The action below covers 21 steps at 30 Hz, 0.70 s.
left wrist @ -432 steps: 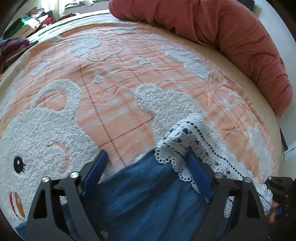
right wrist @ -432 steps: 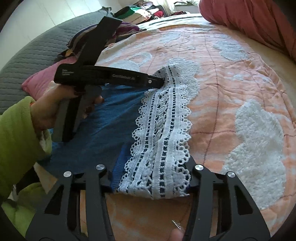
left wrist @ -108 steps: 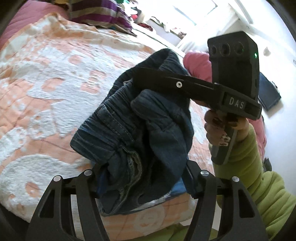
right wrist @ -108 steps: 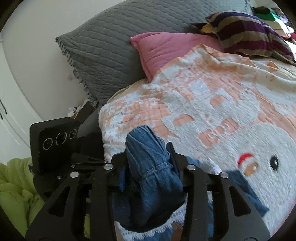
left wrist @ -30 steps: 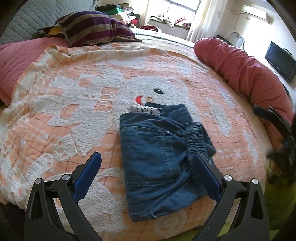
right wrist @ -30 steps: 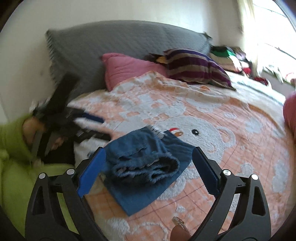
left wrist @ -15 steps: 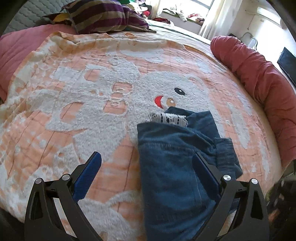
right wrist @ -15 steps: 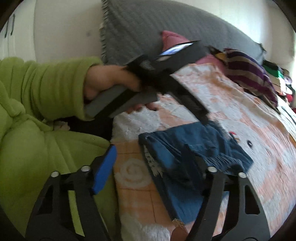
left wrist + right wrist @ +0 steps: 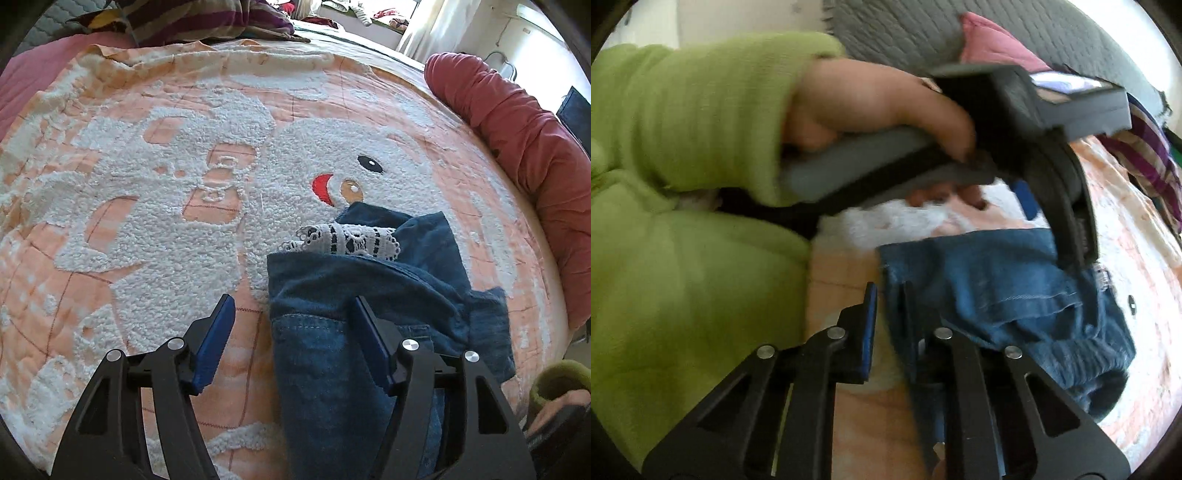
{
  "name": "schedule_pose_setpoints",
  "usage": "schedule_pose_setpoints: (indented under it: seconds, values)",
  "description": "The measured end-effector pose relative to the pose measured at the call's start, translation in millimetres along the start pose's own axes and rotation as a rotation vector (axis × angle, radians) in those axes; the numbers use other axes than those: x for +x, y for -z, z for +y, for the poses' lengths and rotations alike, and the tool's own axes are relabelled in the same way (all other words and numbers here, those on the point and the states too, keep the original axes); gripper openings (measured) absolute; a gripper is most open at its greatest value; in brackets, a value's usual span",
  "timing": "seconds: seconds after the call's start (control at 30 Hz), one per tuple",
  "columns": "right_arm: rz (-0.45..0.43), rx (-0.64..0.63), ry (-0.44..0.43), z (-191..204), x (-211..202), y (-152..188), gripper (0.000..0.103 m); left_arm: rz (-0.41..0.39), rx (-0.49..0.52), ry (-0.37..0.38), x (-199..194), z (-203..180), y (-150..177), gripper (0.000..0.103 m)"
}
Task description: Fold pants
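Left wrist view. Left claw (image 9: 291, 341) over the near part of the bed, its jaws closing. The pants (image 9: 369, 314), folded into a thick denim bundle, lie on the orange blanket (image 9: 147, 206) toward the bed's near edge, below the white bear's face. Long axis runs from the near edge away toward the head of the bed; a strip of white lace (image 9: 343, 238) sticks out at the far end. The bundle's left side edge sits between the two blue pads (image 9: 214, 343): the right pad is over denim, the left over bare blanket. No pad presses cloth yet. A red bolster (image 9: 524, 147) lines the bed's right edge. A hand in a green cuff (image 9: 557, 391) shows at lower right.

Right wrist view, blurred. Right claw (image 9: 888, 321) nearly closed, jaws closing, with the bundle's near corner edge in the narrow gap; I judge it pinched. The pants spread away to the right of the claw. The person's left hand (image 9: 871, 107), green sleeve (image 9: 701, 110), holds the other tool over the bundle's far side.

Judgement: both claws sit on the same bundle, right at the near corner, left along the side edge. The right is the closer to a firm hold.
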State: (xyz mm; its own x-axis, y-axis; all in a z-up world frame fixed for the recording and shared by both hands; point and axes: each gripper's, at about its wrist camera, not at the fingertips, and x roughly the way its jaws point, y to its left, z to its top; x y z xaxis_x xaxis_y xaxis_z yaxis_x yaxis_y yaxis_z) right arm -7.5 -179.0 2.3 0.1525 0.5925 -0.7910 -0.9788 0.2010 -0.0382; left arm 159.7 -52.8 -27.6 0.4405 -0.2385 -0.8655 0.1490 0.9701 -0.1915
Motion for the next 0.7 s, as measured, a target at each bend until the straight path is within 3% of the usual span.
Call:
schedule_pose_setpoints:
  seconds: [0.17,0.3,0.53,0.6,0.7]
  values:
    - [0.013,0.058,-0.007,-2.1,9.8,8.3,0.01,-0.014,-0.02,0.006,4.3,3.7,1.7,0.066]
    - [-0.076,0.121,-0.032,-6.3,-20.9,5.4,0.023,-0.042,-0.018,0.002,-7.0,1.2,4.3,0.068]
    - [-0.231,0.303,0.117,-37.7,-87.7,20.4,0.045,-0.105,0.016,-0.001,-34.6,-12.7,9.1,0.08]
    - [-0.268,0.379,0.169,-52.5,-104.7,29.8,0.058,-0.129,0.03,-0.01,-42.8,-17.5,11.0,0.082]
    - [-0.305,0.475,0.227,-71.4,-116.0,41.8,0.063,-0.151,0.049,-0.015,-51.9,-23.3,13.7,0.087]
